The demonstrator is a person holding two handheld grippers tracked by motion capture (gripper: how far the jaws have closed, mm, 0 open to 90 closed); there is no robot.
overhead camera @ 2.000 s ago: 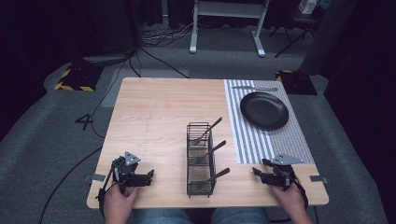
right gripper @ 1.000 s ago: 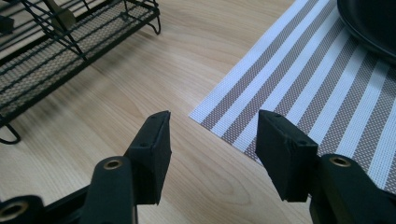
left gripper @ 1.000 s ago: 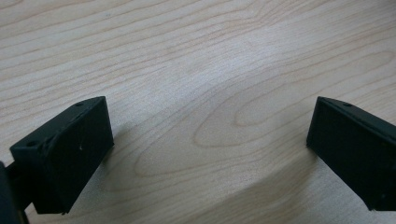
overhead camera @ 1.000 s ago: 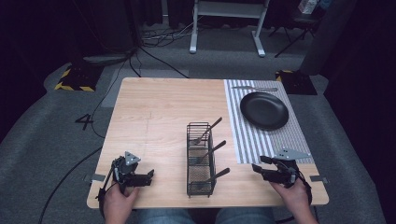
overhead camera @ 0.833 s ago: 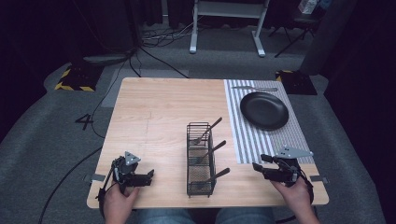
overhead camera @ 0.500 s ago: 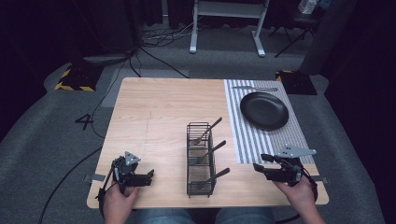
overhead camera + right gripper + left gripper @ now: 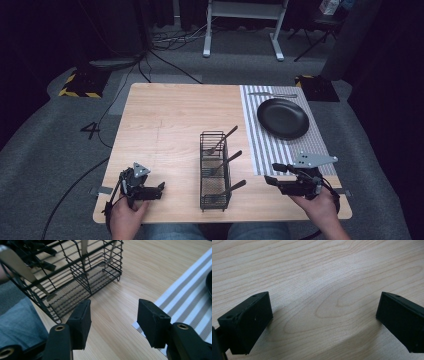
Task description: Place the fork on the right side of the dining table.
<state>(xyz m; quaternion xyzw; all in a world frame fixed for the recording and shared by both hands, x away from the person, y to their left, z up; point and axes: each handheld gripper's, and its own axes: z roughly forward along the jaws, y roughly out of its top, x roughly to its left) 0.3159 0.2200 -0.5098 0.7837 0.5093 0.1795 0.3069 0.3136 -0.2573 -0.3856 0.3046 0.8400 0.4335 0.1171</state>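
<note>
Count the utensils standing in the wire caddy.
3, one per compartment of the wire caddy: far utensil, middle utensil, near utensil. Handles lean right. A separate knife lies on the striped mat beyond the plate.

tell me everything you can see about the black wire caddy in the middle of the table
The black wire caddy is a narrow, open-topped rack of thin dark wire with a fine mesh floor, split into three compartments in a row. It stands upright on the wooden table, near the front edge, just left of the striped placemat. Each compartment holds one utensil, handle leaning out to the right. The right gripper sits close beside it, jaws open, not touching.
</note>
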